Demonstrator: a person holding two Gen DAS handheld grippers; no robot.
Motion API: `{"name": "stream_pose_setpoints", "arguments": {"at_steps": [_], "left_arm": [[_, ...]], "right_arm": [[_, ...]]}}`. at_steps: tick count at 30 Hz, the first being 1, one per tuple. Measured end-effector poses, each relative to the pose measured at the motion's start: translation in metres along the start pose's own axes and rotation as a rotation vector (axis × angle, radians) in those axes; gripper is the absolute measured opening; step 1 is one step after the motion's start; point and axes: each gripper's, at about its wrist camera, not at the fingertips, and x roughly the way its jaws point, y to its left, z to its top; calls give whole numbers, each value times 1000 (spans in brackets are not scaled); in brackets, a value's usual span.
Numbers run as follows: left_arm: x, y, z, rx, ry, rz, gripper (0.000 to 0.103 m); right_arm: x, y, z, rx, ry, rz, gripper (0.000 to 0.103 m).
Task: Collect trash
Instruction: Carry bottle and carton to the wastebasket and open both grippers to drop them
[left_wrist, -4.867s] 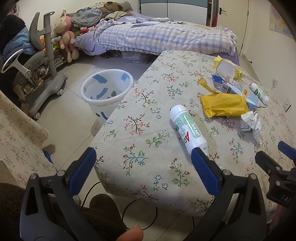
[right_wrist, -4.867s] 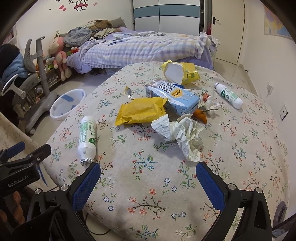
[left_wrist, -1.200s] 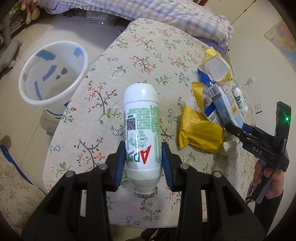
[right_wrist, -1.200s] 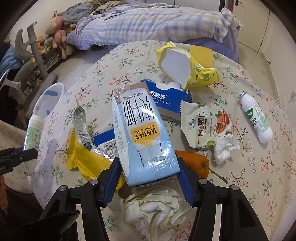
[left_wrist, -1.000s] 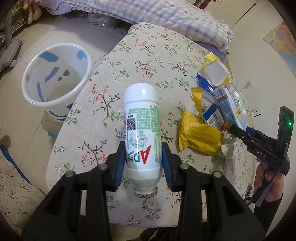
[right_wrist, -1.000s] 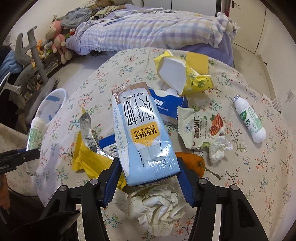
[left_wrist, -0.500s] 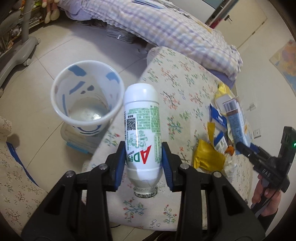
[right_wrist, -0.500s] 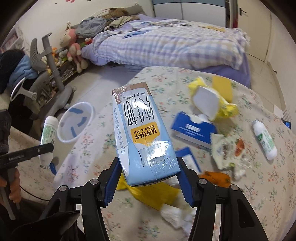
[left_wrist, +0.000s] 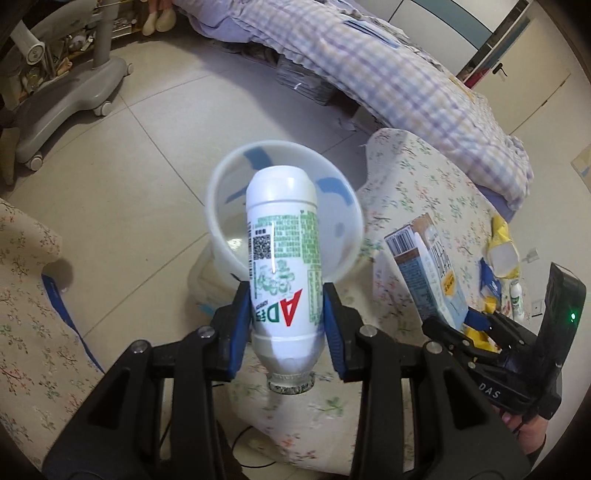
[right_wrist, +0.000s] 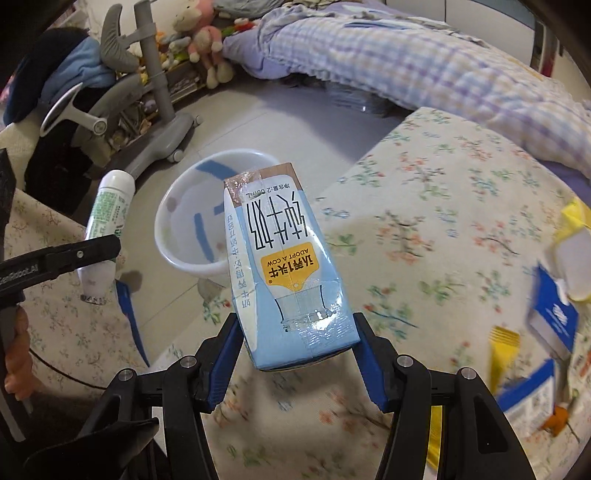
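Both loaded: left gripper (left_wrist: 283, 325) clamps the bottle (left_wrist: 282, 254) base-first over the bin (left_wrist: 221, 177); right gripper (right_wrist: 295, 354) pinches the carton (right_wrist: 284, 269) nearby, worktop-side.

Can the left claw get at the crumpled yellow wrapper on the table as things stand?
Probably not yet. The left claw is shut on the white bottle and hangs over the white bin on the floor, off the table. It would have to drop the bottle first.
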Motion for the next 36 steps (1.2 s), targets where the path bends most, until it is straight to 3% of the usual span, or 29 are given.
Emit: {"name": "stream_pose_setpoints", "arguments": {"at_steps": [7,11,14,16,24,36], "left_arm": [[11,24,7,-42,19,-1,39],[16,21,11,-39,19,-16,39],[21,20,12,-25,25,-12,39],[27,19,12,-26,36,-10,39],[42,3,20,-34,67,-17,39],[72,-4,34,-39,51,58,43]], "right_arm": [[42,15,19,18,32,-3,60],[50,21,25,12,15,-4,61],[48,22,26,32,-22,45,66],[43,18,25,49,-24,51,74],[-1,-4,9,83,-69,2,75],[-54,-72,-35,146,-95,-100,75]]}}
